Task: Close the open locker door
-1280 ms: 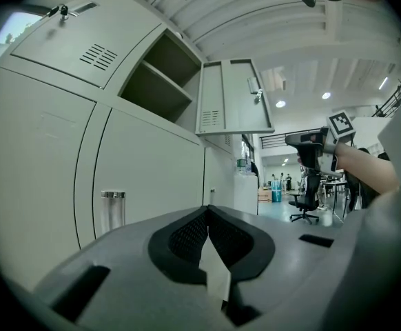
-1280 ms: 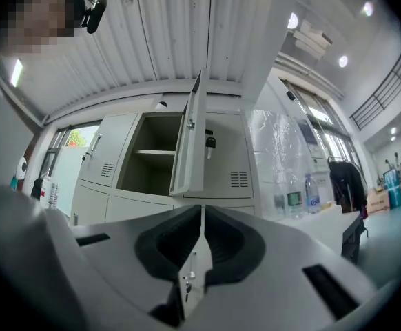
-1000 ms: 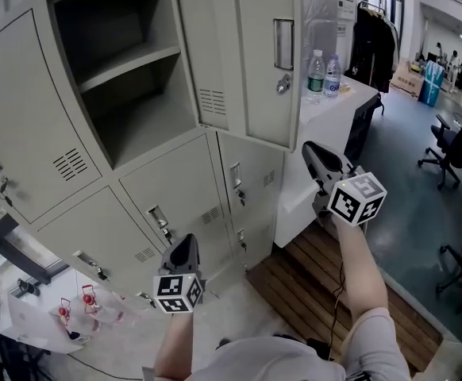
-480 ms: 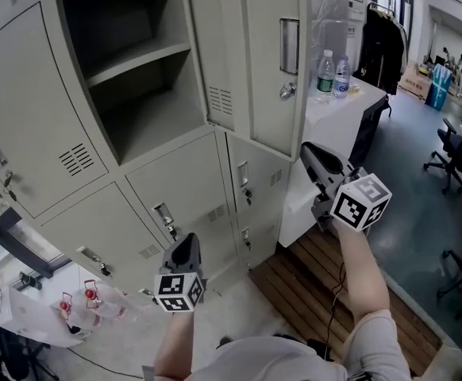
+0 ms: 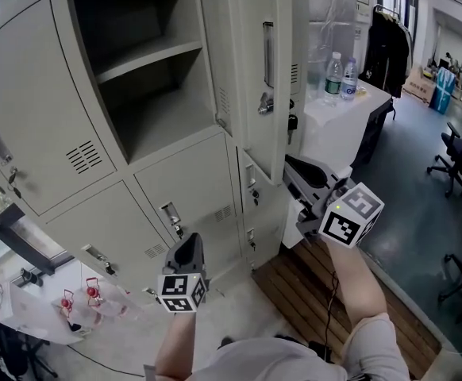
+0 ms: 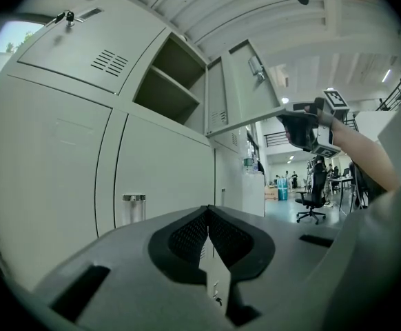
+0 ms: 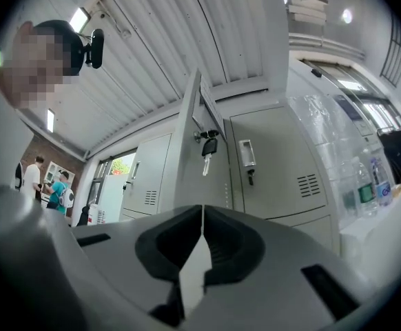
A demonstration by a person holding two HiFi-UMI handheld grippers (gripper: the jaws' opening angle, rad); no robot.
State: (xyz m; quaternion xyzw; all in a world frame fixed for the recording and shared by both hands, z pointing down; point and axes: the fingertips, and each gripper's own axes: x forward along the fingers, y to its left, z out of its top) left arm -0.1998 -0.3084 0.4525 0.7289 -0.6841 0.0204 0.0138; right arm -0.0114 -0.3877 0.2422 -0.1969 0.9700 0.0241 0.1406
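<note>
The fingers of our right gripper [image 5: 293, 167] are pressed together with nothing between them. Their tips sit at the lower outer corner of the locker door [image 5: 256, 70], though we cannot tell whether they touch it. Our left gripper [image 5: 185, 241] is also closed and empty. It is held low, well apart from the door and in front of the lower lockers.

The door stands partly swung, nearly edge-on to us, with the open compartment [image 5: 148, 105] to its left. We judge this to be a push, not a grasp. We should lay the closed fingers flat against the outer face, near the free edge and far from the hinge. Then we follow the arc with steady pressure until the door seats in its frame. We should stay clear of the key [image 7: 207, 147] hanging from the lock, and avoid a slam, since thin sheet metal would likely rebound.

The door is painted pale grey steel, smooth and flat, with folded edges, a recessed pull handle [image 5: 268, 52] and small louvre slots. Inside, a plain metal shelf [image 5: 148, 55] divides the boxy compartment. The fingers are matte black, with ribbed inner pads.
</note>
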